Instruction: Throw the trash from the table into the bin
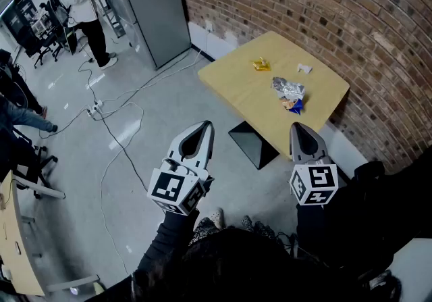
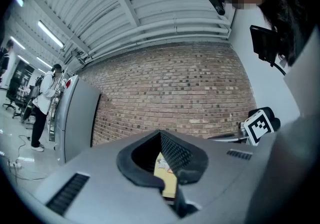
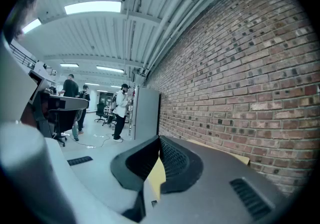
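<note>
**Approach step: both grippers empty, trash on the worktop**

The left hand-held gripper (image 1: 202,129) and the right hand-held gripper (image 1: 299,130) are held level with jaws together, and nothing is clamped in either. Both are well short of the worktop (image 1: 243,81).

The trash lies there untouched: a yellow wrapper (image 1: 261,63), a white scrap (image 1: 305,68), crumpled foil (image 1: 286,86) and a blue-orange packet (image 1: 293,105) just beside the foil.

Judging by this, the next move is to step closer, open one hand-held gripper and come down on a piece. The foil and packet are nearest.

The brick wall (image 1: 337,10) hems in the worktop's far sides, so the open floor side is the free approach. Cables (image 1: 111,132) trail across the floor to the left. No bin is in view.
</note>
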A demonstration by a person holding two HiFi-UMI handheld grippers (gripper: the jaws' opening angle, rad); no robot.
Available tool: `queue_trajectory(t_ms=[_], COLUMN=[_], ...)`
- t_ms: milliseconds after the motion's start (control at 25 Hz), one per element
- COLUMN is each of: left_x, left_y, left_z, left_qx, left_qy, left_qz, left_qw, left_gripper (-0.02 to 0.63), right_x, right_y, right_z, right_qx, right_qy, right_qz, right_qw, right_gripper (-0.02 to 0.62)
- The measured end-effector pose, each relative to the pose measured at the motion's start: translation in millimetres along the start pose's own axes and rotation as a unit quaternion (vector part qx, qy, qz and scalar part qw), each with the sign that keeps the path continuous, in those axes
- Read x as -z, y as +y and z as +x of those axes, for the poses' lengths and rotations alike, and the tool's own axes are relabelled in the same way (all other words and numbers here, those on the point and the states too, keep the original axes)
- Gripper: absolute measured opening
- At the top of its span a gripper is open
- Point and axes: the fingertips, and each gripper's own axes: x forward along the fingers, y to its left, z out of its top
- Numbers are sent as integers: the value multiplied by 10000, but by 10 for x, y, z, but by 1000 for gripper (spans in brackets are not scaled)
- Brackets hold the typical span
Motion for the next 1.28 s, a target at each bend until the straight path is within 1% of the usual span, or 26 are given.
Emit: queue_trajectory(t_ms=[200, 360, 480, 560, 920, 1040, 1160, 1280], left_x=[18, 10, 2, 29, 109, 149, 236, 259], left_y=[556, 839, 1042, 1164, 1356, 1401, 1489, 1587], left_z=[113, 179, 212, 239, 510, 679, 897, 1145], left_qx=[58, 232, 275, 310, 517, 581, 708, 815], left_qy=[10, 3, -27, -29, 16, 63, 121, 76], left_qz=[11, -46, -121, -109, -236, -334, -294, -300], left_qw=[10000, 9997, 9995, 9995, 9984, 9977, 9970, 9962], left_gripper=[6, 6, 6, 6, 6, 6, 6, 6], right_x=[-1, -17, -71, -69, -27, 45, 142, 203], right_y=[168, 265, 246, 225, 104, 50, -37, -142], right_z=[358, 561, 629, 669, 894, 1044, 1228, 1458], right_qx=[241, 438, 683, 807, 1045, 1075, 1110, 1126], right_qy=[70, 67, -57, -50, 96, 186, 283, 370], right_qz=[-6, -6, -45, -59, -81, -77, -32, 16], right_qw=[9997, 9990, 9976, 9967, 9944, 9940, 9934, 9929], right_gripper=[11, 11, 11, 11, 11, 11, 11, 11])
